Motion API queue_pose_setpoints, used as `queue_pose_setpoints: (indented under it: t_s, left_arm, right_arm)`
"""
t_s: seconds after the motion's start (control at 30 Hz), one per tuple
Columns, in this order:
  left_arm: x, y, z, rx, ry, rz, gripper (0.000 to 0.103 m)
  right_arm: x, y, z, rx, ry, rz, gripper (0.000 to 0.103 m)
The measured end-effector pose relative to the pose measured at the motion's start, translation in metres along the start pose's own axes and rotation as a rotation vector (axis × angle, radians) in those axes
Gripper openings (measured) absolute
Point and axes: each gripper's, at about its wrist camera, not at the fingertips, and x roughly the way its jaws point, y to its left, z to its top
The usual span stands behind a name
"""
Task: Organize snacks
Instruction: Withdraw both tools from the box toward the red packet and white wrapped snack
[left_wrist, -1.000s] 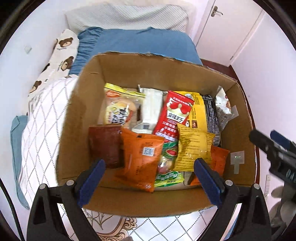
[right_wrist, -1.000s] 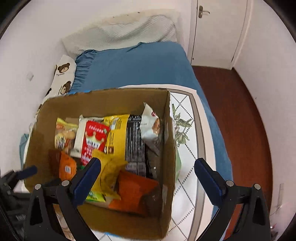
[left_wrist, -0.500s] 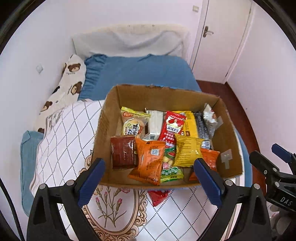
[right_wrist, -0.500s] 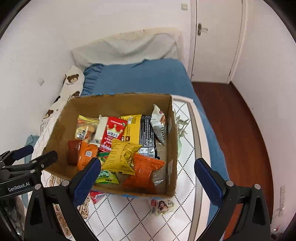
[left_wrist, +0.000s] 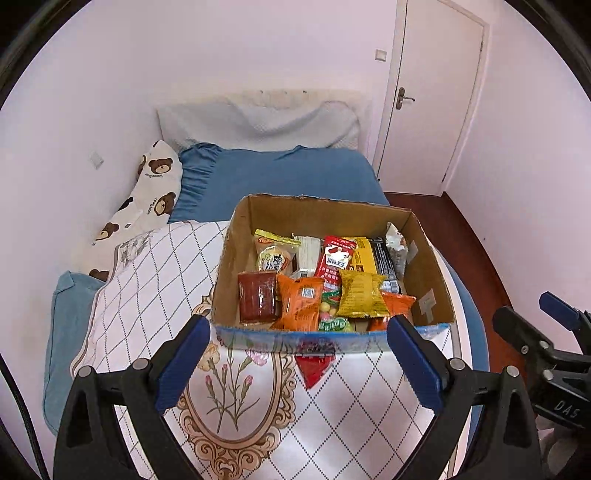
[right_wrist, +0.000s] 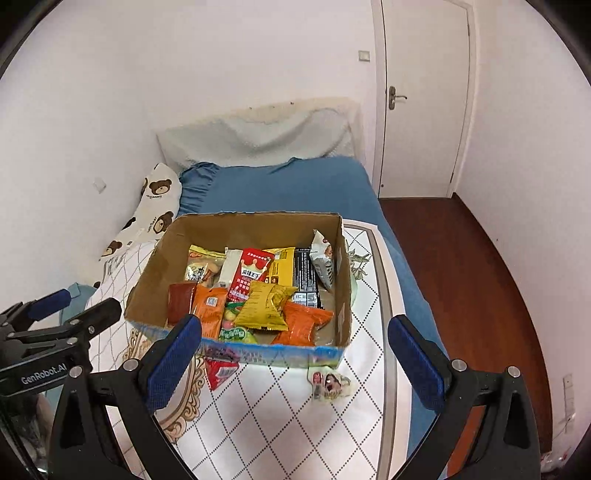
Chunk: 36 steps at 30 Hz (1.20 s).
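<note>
Cardboard box (left_wrist: 328, 218) crammed with snack packets sits on the bed just ahead of both spread, empty tongs, left (left_wrist: 298, 354) and right (right_wrist: 294, 350), a red packet (right_wrist: 219, 373) lying between them.

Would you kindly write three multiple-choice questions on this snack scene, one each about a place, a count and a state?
1. Where does the red packet lie?
A. on the cloth, partly under the box's near edge
B. on the blue sheet
C. on the floor

2. How many snack packets lie outside the cardboard box?
A. none
B. two
C. five

3. How do the right tongs stand?
A. shut on a packet
B. open and empty
C. shut and empty

Answers: 1 A, it pokes out beneath the box front. 2 B, the red packet and the small pale packet. 3 B, the fingers are wide apart with nothing between.
</note>
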Motion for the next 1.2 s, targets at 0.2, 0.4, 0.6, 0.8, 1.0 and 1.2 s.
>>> queue_pose_setpoints:
  t_s: [0.2, 0.4, 0.6, 0.8, 1.0, 1.2]
  left_arm:
    - [-0.011, -0.006, -0.014, 0.018, -0.019, 0.011, 0.098]
    - [0.003, -0.003, -0.023, 0.007, 0.015, 0.026, 0.098]
    - [0.047, 0.012, -0.043, 0.004, 0.114, 0.086, 0.098]
    - [0.106, 0.022, -0.070, 0.001, 0.277, 0.112, 0.098]
    - [0.159, 0.005, -0.083, 0.060, 0.401, 0.115, 0.098]
    - [0.198, -0.027, -0.082, 0.193, 0.423, 0.129, 0.098]
  right_arm:
    - [-0.013, -0.001, -0.014, 0.015, -0.003, 0.008, 0.103]
    - [-0.008, -0.011, -0.022, 0.050, 0.016, 0.015, 0.103]
    - [0.034, -0.036, -0.039, 0.112, 0.108, 0.002, 0.103]
    - [0.103, -0.062, -0.069, 0.162, 0.232, -0.013, 0.103]
    - [0.167, -0.073, -0.095, 0.160, 0.356, -0.007, 0.103]
    - [0.203, -0.076, -0.108, 0.139, 0.402, 0.025, 0.103]
